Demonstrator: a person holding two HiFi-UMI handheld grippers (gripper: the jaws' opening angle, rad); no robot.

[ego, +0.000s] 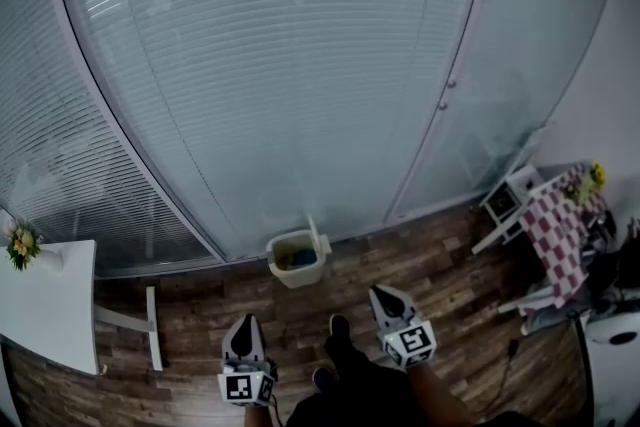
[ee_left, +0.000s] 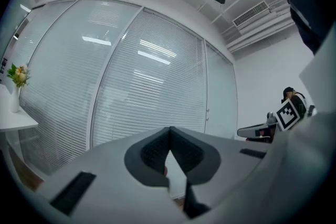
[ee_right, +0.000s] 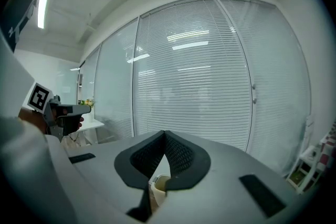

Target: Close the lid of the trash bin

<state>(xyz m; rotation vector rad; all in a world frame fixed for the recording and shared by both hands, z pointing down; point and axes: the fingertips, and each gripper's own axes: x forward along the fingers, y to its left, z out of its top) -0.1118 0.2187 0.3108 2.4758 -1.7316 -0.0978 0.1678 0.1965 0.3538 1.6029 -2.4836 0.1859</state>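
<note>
My left claw [ego: 243,325] and right claw [ego: 384,296] are pinched shut, empty. Bin [ego: 297,258] ahead, lid [ego: 321,239] upright. A hard shove could tip it.

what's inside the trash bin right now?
The trash bin is open, with its lid standing upright at its right edge. Inside is a dark bluish mass, too small to identify. Whatever lies under it, and the bin's bottom, is covered.
</note>
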